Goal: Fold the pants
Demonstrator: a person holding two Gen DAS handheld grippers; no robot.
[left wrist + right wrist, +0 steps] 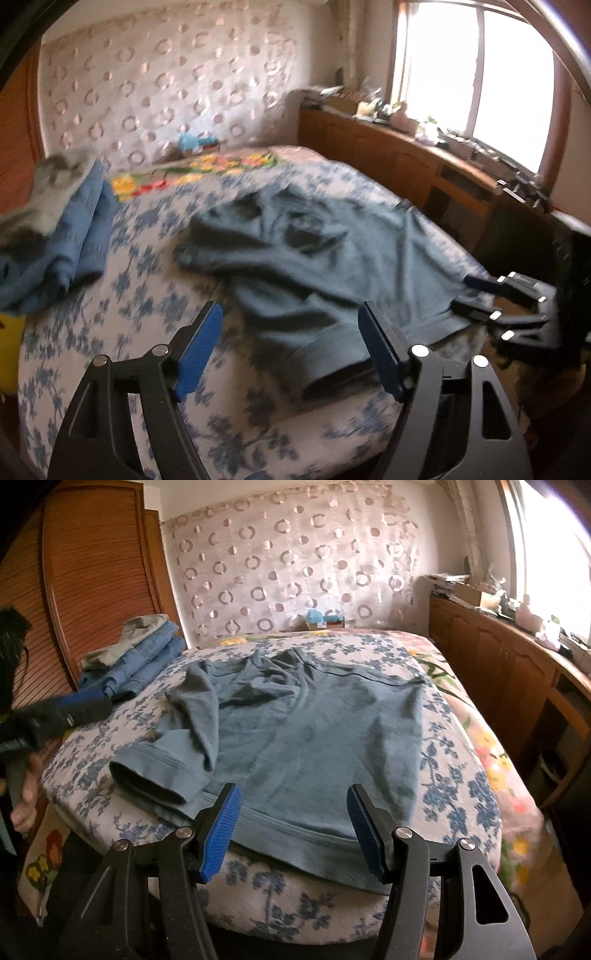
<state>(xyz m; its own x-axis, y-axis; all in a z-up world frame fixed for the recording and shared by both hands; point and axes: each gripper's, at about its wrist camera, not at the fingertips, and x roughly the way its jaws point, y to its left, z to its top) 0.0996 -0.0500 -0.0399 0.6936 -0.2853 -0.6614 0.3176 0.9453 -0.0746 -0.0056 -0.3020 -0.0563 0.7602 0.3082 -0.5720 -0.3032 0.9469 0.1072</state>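
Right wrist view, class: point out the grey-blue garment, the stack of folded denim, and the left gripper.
grey-blue garment (332,738), right wrist view, middle of its flat body.
stack of folded denim (147,661), right wrist view, folded edges.
left gripper (86,703), right wrist view, between its fingertips.

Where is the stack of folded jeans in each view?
Left wrist: jeans at the left edge, on the bed.
Right wrist: jeans upper left, at the bed's far corner.
Shared landmark: the circle-patterned curtain behind the bed.
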